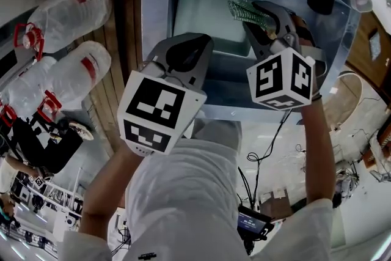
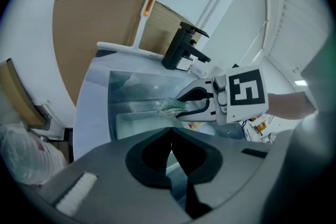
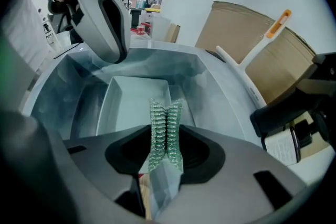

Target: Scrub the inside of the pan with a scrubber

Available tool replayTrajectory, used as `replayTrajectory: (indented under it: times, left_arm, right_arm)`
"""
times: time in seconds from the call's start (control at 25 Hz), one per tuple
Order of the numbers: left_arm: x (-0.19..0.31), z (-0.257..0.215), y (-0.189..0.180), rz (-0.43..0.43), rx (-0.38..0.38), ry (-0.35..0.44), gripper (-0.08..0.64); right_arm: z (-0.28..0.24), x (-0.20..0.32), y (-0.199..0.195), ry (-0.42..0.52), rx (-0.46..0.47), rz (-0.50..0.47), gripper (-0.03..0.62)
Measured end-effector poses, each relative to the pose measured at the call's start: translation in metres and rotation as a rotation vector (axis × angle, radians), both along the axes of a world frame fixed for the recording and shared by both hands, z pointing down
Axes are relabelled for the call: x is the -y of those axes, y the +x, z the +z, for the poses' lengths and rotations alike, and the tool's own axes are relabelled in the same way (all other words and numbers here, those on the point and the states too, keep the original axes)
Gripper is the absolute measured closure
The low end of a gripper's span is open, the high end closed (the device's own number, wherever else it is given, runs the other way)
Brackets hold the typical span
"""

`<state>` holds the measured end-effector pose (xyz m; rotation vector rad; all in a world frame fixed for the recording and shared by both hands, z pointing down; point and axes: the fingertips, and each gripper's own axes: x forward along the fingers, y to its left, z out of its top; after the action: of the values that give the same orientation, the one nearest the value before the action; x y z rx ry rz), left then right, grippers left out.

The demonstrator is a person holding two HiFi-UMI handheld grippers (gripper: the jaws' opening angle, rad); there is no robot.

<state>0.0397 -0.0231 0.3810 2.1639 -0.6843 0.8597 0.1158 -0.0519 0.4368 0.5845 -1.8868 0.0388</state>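
Observation:
A pale rectangular pan [image 1: 204, 15] [image 3: 131, 102] lies in the bottom of a steel sink [image 1: 156, 15]. My right gripper [image 1: 256, 16] [image 2: 181, 107] hangs over the pan's right side, shut on a green mesh scrubber [image 1: 246, 9] [image 3: 165, 126] [image 2: 169, 107]. The scrubber sticks out past the fingertips and hangs above the pan; I cannot tell whether it touches. My left gripper [image 1: 190, 46] [image 3: 107, 18] is shut and empty, held above the sink's near edge, left of the right one. In the left gripper view its jaws meet along a line over the sink.
Two big plastic water bottles [image 1: 67, 15] [image 1: 64, 76] lie left of the sink. Behind the sink stand brown cardboard [image 2: 100, 29], an orange-handled tool [image 2: 149, 1] and a black fixture [image 2: 181, 47]. Cables trail on the floor [image 1: 269, 156].

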Motion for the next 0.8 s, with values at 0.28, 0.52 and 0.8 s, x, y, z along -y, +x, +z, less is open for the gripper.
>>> replayTrajectory:
  times: [0.28,0.52,0.8]
  left_arm:
    - [0.001,0.010,-0.003,-0.071,0.002,-0.046,0.555]
    - [-0.003,0.014,-0.001,-0.080,0.001,-0.059,0.554]
    - [-0.006,0.014,-0.003,-0.075,0.001,-0.075,0.555]
  right_arm:
    - [0.023,0.007,0.004,-0.043,-0.054,-0.035,0.448]
    - [0.035,0.010,0.006,-0.102,-0.055,-0.027,0.448]
    - [0.048,0.011,0.010,-0.129,-0.119,-0.019,0.448]
